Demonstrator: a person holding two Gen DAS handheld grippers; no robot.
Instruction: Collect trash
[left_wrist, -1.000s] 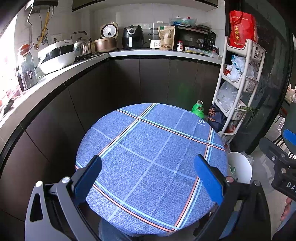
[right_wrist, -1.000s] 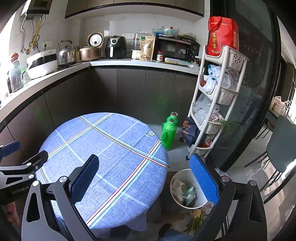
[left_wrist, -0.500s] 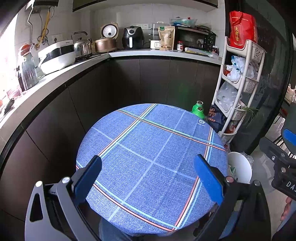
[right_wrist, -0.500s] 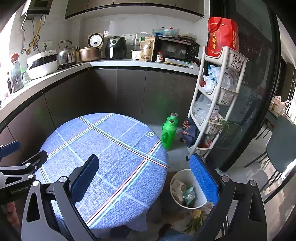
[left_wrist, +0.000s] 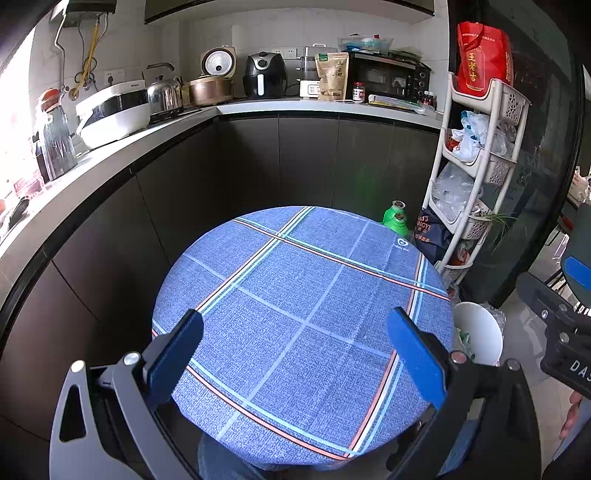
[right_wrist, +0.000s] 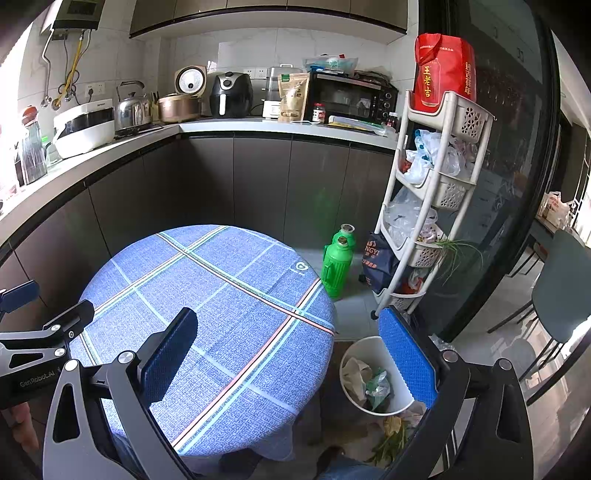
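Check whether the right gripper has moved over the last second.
No. In the right wrist view, the right gripper frames the white trash bin and round table just as before.

Tabletop (left_wrist: 303, 295) cloth: woven blue plaid, matt, coarse weave. Left claw (left_wrist: 295, 354) and right claw (right_wrist: 288, 354): matt grey metal arms, blue textured rubbery pads (right_wrist: 406, 358). Trash bin (right_wrist: 352, 397) smooth white plastic, crumpled paper and film inside. Green thermos (right_wrist: 338, 266) glossy plastic. Rack (right_wrist: 439, 192) perforated white plastic. Kettle (right_wrist: 131, 107) polished metal.
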